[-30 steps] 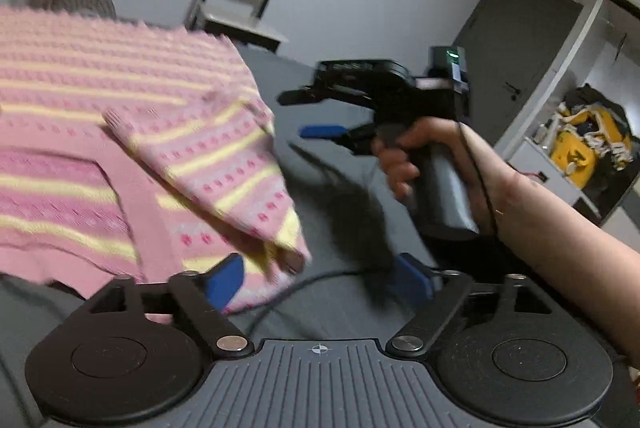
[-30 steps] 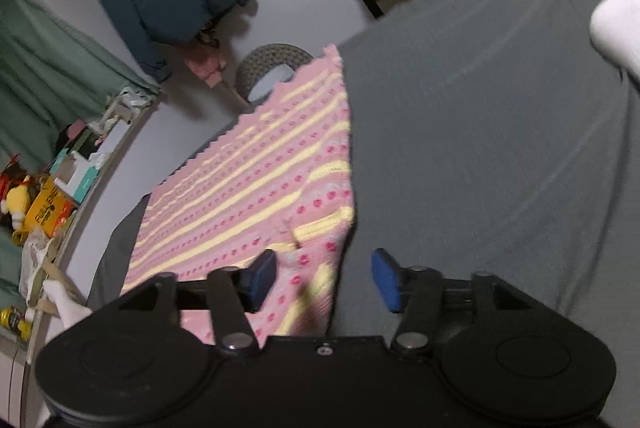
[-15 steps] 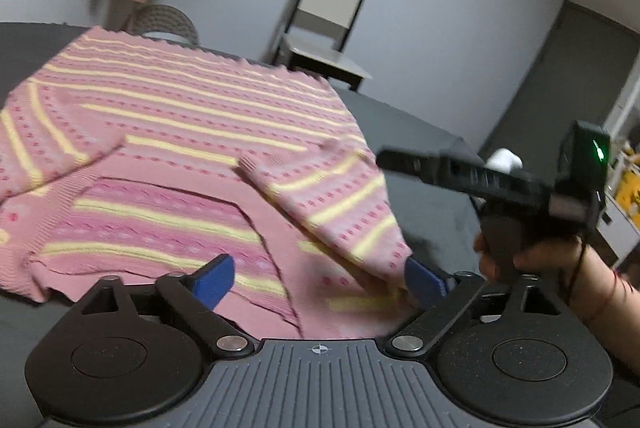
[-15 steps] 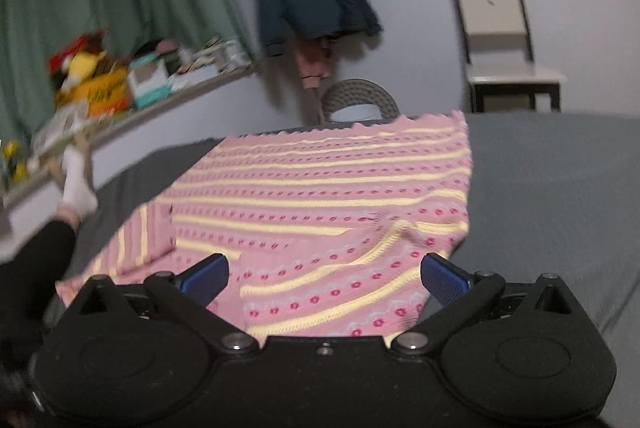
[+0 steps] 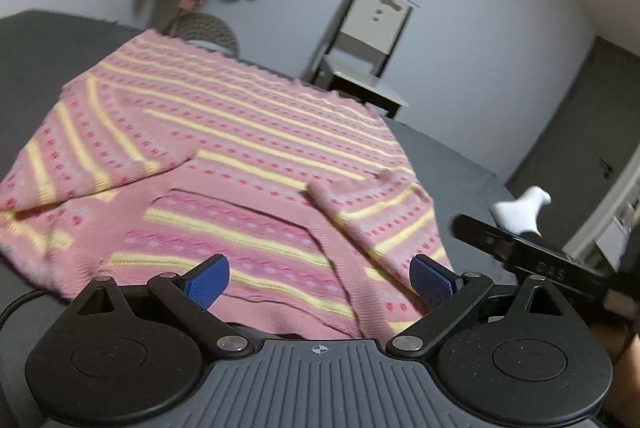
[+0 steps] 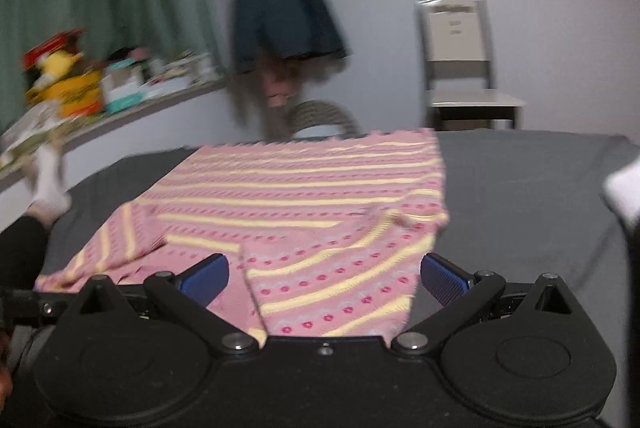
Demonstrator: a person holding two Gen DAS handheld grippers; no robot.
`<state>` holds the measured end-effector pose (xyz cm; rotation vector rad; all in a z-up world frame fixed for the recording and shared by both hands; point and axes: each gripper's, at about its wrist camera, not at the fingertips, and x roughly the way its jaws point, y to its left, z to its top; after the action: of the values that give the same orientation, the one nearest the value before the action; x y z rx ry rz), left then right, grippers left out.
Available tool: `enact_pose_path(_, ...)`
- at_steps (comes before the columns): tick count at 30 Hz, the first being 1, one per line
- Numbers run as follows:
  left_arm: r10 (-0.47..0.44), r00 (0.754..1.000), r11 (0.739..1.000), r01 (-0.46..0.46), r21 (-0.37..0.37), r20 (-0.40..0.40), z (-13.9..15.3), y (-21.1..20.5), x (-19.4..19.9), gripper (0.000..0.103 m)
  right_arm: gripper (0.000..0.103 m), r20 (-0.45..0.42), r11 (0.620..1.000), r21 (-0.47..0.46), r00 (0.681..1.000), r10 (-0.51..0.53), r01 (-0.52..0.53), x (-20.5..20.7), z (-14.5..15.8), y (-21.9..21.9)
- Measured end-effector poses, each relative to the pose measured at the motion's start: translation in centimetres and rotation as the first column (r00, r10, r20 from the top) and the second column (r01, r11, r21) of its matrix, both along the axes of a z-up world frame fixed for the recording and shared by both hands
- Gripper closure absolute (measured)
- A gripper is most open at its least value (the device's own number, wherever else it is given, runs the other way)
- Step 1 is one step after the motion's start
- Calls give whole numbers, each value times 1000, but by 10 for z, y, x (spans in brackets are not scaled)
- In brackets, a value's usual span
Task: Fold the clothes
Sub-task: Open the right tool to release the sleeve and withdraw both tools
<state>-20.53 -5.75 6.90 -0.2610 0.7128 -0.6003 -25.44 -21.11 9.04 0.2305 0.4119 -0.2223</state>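
Both sleeves lay folded in on the pink striped sweater; left tongs and right tongs gaped wide and empty, next probably gripping the near edge to fold the body.

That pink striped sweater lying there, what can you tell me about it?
The sweater is a soft-looking knit, pink with pale yellow stripes and rows of red dots. It lies spread flat on the grey bed cover, its scalloped hem at the far side. Both sleeves are folded in across the body, and the neckline sits nearest the cameras. Nothing grips it: the left tongs and right tongs hang open over its near edge.
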Motion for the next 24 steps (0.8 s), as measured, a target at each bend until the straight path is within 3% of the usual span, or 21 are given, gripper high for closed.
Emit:
enact_pose_path(3, 77, 997, 997, -76, 26, -30, -5, 5, 5, 6, 0, 31, 997, -5, 996, -80, 81, -4, -2, 10)
enact_pose_path(6, 141, 988, 988, -136, 74, -61, -14, 7, 10, 5, 0, 28, 992, -68, 994, -101, 103, -3, -4, 25)
enact_pose_path(13, 208, 974, 972, -197, 125, -85, -29, 9, 15, 1, 0, 12, 983, -120, 990, -140, 141, 1, -10, 57)
enact_pose_path(24, 203, 978, 958, -207, 199, 39, -32, 6, 10, 1, 0, -68, 966, -198, 981, -184, 167, 26, -33, 99)
